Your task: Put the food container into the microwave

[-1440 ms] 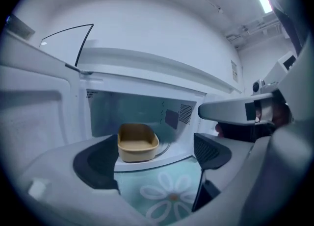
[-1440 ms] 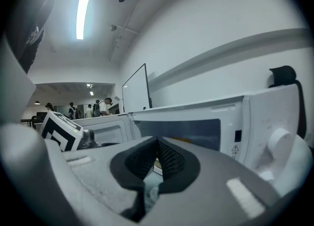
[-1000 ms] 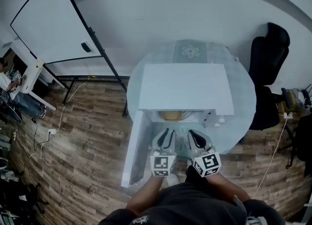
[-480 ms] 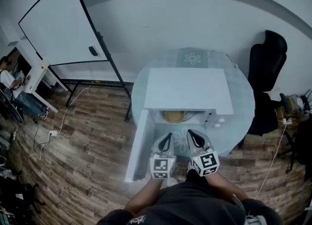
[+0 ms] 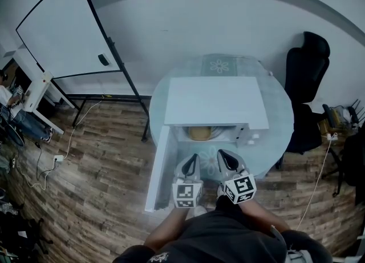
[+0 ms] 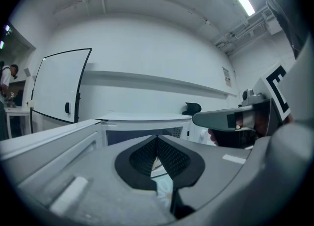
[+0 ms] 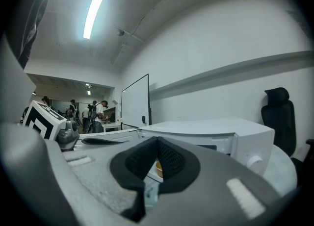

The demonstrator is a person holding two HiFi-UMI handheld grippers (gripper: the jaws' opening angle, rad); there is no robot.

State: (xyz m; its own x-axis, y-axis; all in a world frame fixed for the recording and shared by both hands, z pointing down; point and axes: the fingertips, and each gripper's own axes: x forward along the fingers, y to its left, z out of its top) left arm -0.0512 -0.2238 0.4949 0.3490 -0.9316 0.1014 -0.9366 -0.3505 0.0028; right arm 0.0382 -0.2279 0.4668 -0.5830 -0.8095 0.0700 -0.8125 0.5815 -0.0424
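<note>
A white microwave point(image 5: 217, 102) stands on the round glass table point(image 5: 279, 142), with its door point(image 5: 158, 168) swung open to the left. Inside the cavity sits the yellowish food container point(image 5: 201, 133); a sliver of the container point(image 7: 157, 165) shows between the pads in the right gripper view. My left gripper point(image 5: 191, 159) and right gripper point(image 5: 221, 154) hover side by side just in front of the opening, both shut with nothing held. The left gripper's pad tips point(image 6: 157, 139) touch, as do the right gripper's point(image 7: 157, 141). The right gripper's body point(image 6: 230, 119) appears in the left gripper view.
A black office chair point(image 5: 305, 68) stands right of the table. A whiteboard on a stand point(image 5: 63, 28) is at the left, with cables point(image 5: 57, 156) on the wood floor. A flower-patterned mat point(image 5: 219, 65) lies behind the microwave. People stand far off point(image 7: 73, 110).
Both grippers have drawn back slightly from the microwave opening and stay shut. The container stays inside and the door stays open. The head view has shifted a little.
</note>
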